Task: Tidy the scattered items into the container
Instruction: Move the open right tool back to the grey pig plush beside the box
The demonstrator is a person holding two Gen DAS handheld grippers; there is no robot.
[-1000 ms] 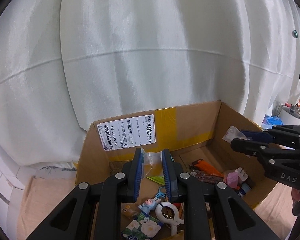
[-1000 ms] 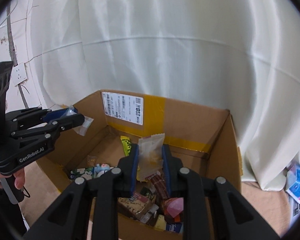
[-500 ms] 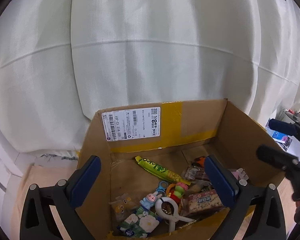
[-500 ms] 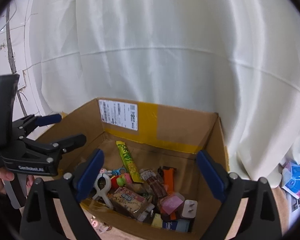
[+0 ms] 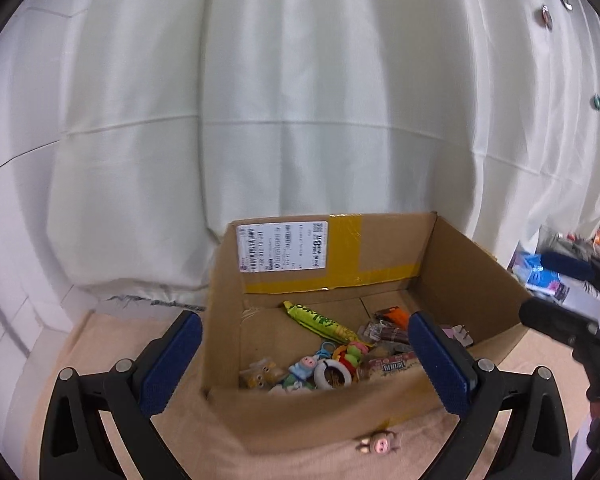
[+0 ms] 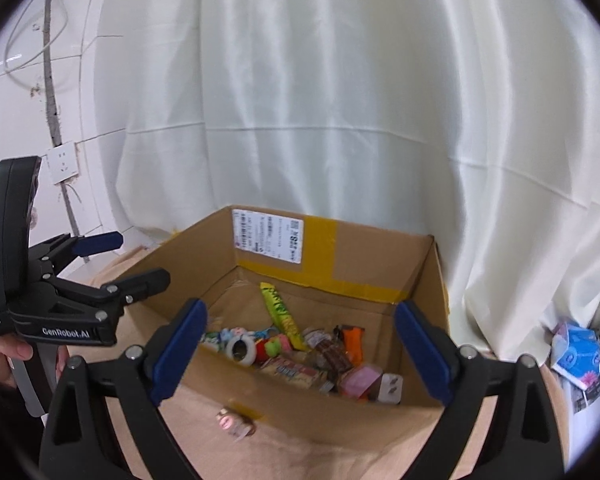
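Before the cardboard box (image 5: pixel 466 276), both grippers' jaws wide apart and empty, left gripper (image 5: pixel 306 364), right gripper (image 6: pixel 302 354), glossy wrappers heaped inside, small pig toy (image 5: pixel 378 445) outside its near wall.

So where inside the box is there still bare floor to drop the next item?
Bare cardboard lies along the back wall of the cardboard box, behind the green snack packet, and in the back right corner. The near half is crowded, from the white tape roll to the pink case.
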